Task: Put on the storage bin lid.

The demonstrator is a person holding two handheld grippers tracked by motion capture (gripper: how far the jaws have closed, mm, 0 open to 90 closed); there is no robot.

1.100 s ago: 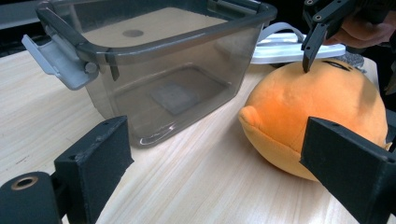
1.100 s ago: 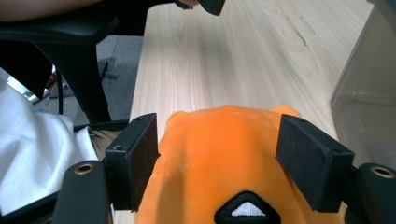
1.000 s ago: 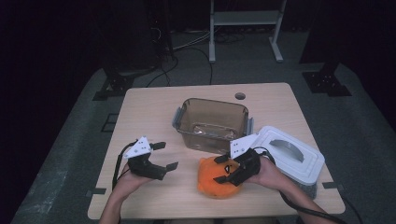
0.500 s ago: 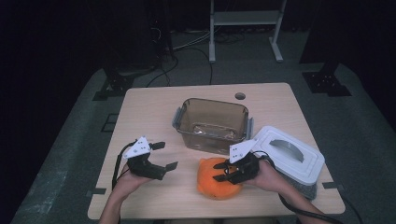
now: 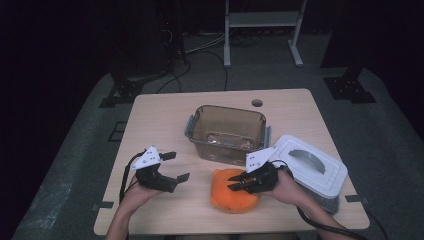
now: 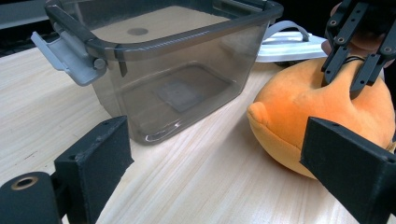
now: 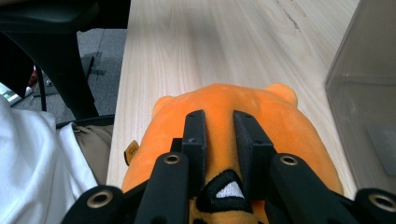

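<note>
A: High view first. Right gripper (image 5: 239,183) down on the orange plush toy (image 5: 233,192), near the table's (image 5: 165,111) front edge, just in front of the clear plastic bin (image 5: 227,132). Jaws just drawn together, pinching a fold of plush. Left gripper (image 5: 176,166) well apart to the left, jaws wide, nothing between them. White lid (image 5: 310,169) lying at the right, off the bin.

B: Left gripper view next. Own jaws spread at the bottom corners, empty. Bin (image 6: 187,88) empty and open ahead, one grey latch (image 6: 65,56) hanging out. Toy (image 6: 322,105) right of it, resting on the wood, right gripper (image 6: 344,80) dug into its top.

A: Right gripper view last. Jaws nearly closed, a narrow ridge of orange fabric squeezed between them; toy (image 7: 224,105) bulging either side, bin wall (image 7: 364,93) at the right.

B: Risks from here?

A: Thin pinch of loose fabric only, so likely to slip out on lifting. Swinging, sagging body could catch the bin rim or latch. Also close to the table edge: a dropped toy may roll off.
</note>
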